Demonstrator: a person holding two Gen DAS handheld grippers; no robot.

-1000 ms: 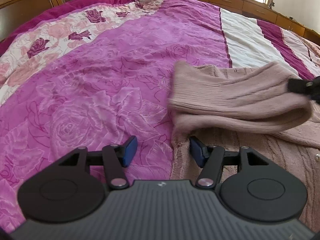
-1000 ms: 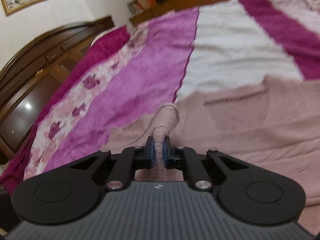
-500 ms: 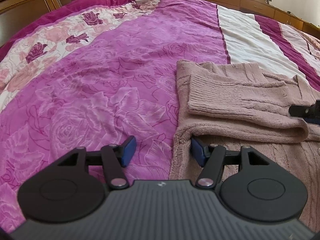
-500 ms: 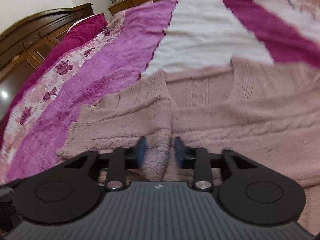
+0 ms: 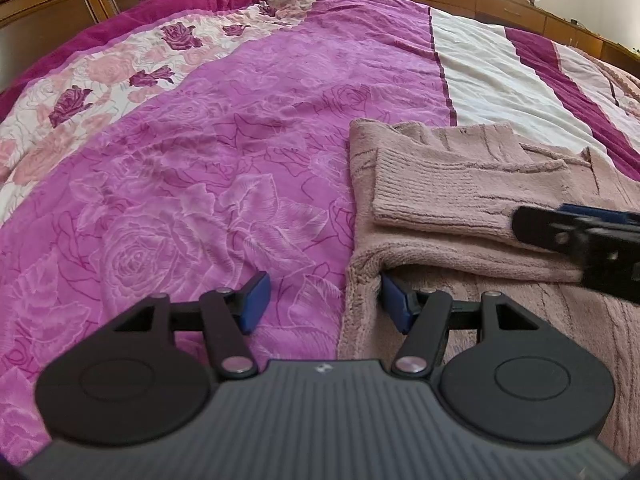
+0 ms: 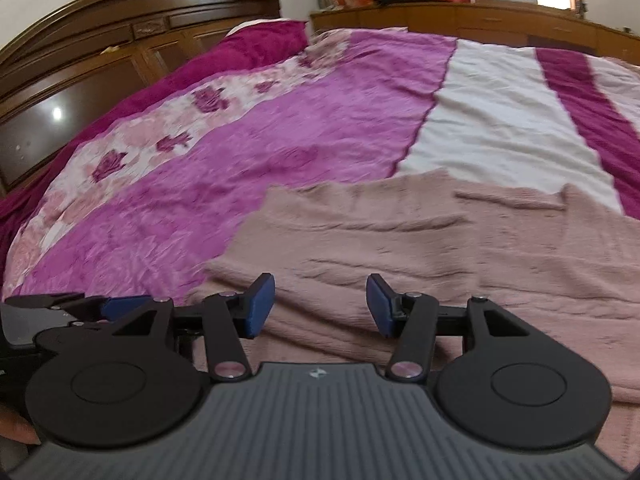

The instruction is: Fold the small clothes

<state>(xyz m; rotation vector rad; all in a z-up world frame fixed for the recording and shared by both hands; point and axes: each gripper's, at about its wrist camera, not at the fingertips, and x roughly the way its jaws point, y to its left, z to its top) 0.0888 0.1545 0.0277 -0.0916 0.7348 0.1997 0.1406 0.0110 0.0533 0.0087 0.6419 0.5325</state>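
A dusty-pink knitted sweater (image 5: 500, 308) lies flat on the bed, its ribbed sleeve (image 5: 460, 192) folded across the body. My left gripper (image 5: 325, 302) stands open at the sweater's left edge; the edge lies between its jaws, and the right pad (image 5: 394, 304) sits at the fold. In the right wrist view the right gripper (image 6: 320, 304) hovers over the sweater (image 6: 400, 248). Its jaws are opening, with nothing pinched between them. One of its fingers (image 5: 540, 228) shows at the right edge of the left wrist view, over the sleeve.
The bedspread (image 5: 200, 160) is magenta with rose print, plus white and dark-pink stripes (image 6: 500, 120) beyond the sweater. A dark wooden headboard (image 6: 120, 40) stands at the left. Low wooden cabinets (image 6: 460, 16) and a window line the far side.
The right gripper, shut on the sleeve a second ago, has opened and let it go. The sleeve now lies flat across the sweater, and the gripper has drawn back. The left gripper has kept still.
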